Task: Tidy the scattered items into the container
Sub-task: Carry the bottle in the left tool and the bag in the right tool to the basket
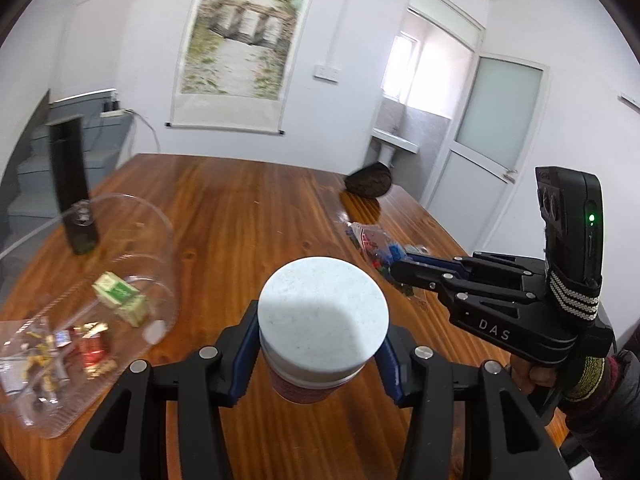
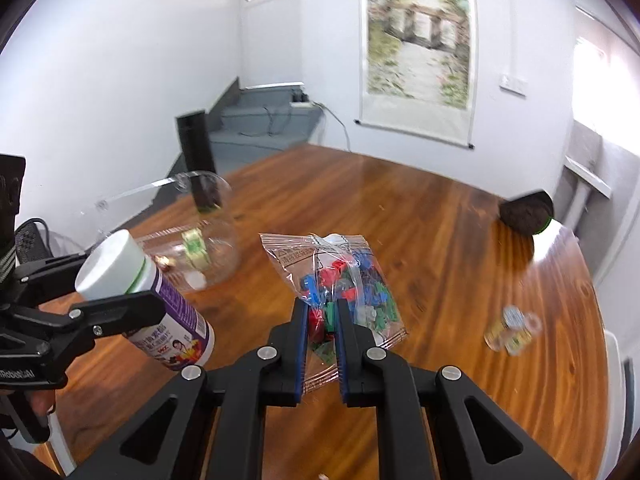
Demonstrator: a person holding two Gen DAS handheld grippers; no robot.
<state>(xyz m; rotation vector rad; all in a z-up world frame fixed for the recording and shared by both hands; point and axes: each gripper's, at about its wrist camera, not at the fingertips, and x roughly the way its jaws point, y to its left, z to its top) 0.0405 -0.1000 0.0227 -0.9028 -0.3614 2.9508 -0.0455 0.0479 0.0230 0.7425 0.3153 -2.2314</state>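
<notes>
My left gripper (image 1: pixel 320 354) is shut on a bottle (image 1: pixel 323 316) with a white cap and purple label, held above the wooden table; the right wrist view shows the same bottle (image 2: pixel 160 300) at the left. My right gripper (image 2: pixel 323 312) is shut on a clear bag of coloured bricks (image 2: pixel 344 280), lifted off the table, and appears as the right gripper (image 1: pixel 394 268) with the bag (image 1: pixel 374 246) in the left wrist view. A clear plastic container (image 1: pixel 160 240) lies at the left holding a green box (image 1: pixel 120 294) and small wrapped items (image 1: pixel 80 348).
A black upright stand (image 1: pixel 72 184) rises behind the container. A dark round object (image 1: pixel 370 180) sits at the table's far right. A small yellow and blue item (image 2: pixel 510 328) lies on the table near its right edge. A person's hand (image 1: pixel 532 372) grips the right handle.
</notes>
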